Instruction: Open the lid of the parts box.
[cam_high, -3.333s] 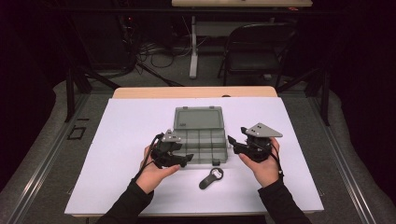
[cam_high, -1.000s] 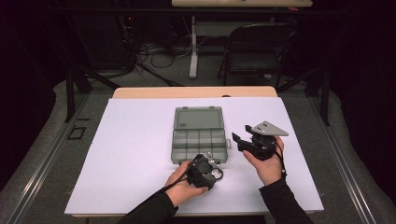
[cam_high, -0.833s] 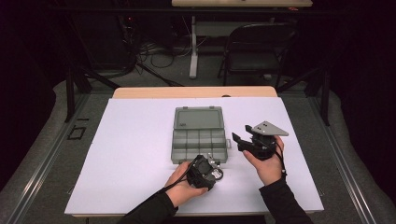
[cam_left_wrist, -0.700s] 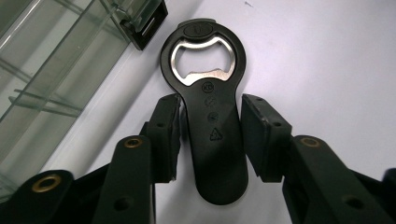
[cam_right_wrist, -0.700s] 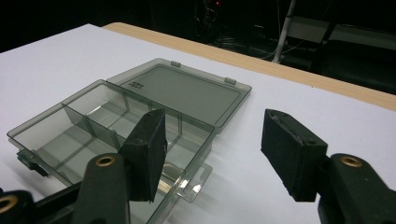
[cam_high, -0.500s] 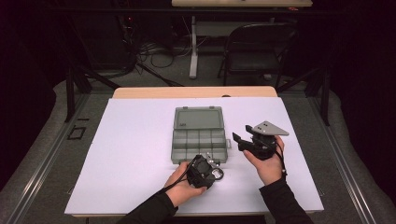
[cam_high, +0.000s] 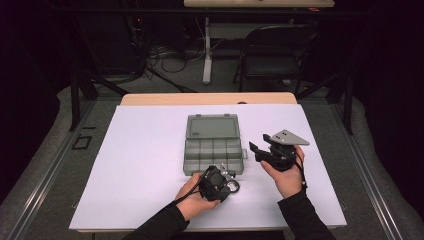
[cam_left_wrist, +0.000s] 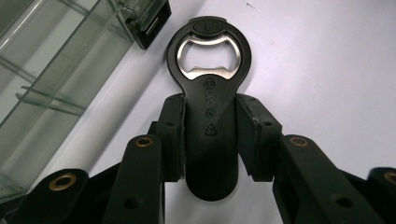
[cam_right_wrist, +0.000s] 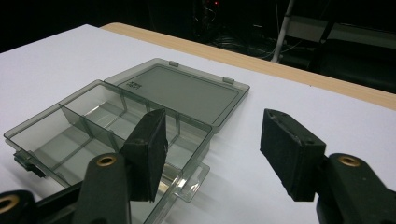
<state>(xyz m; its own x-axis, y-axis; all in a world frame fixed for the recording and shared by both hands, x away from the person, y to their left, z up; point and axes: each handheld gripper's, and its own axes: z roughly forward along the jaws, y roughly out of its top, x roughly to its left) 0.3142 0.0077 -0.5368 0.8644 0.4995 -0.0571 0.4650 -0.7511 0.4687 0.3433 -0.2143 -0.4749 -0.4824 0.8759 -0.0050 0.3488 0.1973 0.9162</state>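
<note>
A: Since the earliest frame: left gripper (cam_high: 226, 184) shifted from beside the box (cam_high: 214, 150) down to the opener (cam_left_wrist: 212, 112) on the mat; jaws just closing, now set against both sides of the handle. Right gripper (cam_high: 256, 150) barely shifted.

B: Grip confirmed?

A: Left gripper view: pads (cam_left_wrist: 171, 135) flush with the black handle, one each side; metal head poking out past the tips. Opener lying flat on the white mat (cam_high: 140, 165), just off the box's front edge, near its latch (cam_left_wrist: 148, 25).

B: And the right gripper (cam_right_wrist: 212, 156)?

A: Wide apart, nothing between the pads. Held above the mat at the box's right front corner, pointed toward the compartments.

B: Box state?

A: Lid (cam_right_wrist: 182, 91) thrown back flat, compartments (cam_right_wrist: 93, 121) clear and seemingly bare. Resting on the mat, untouched by either gripper.

B: Likely step in hand?

A: Judged as a pick of the opener, probably bound for a compartment.

B: Risks from here?

A: Smooth, tapering handle gripped by narrow pads: likely to pivot or slide out on lifting, the heavier metal head dipping. Grip placed toward the tail end, so sag plausible. Head close to the latch: a forward lift apt to catch it and nudge the light box. Opener long against the small cells: jamming across a divider plausible unless angled in.
</note>
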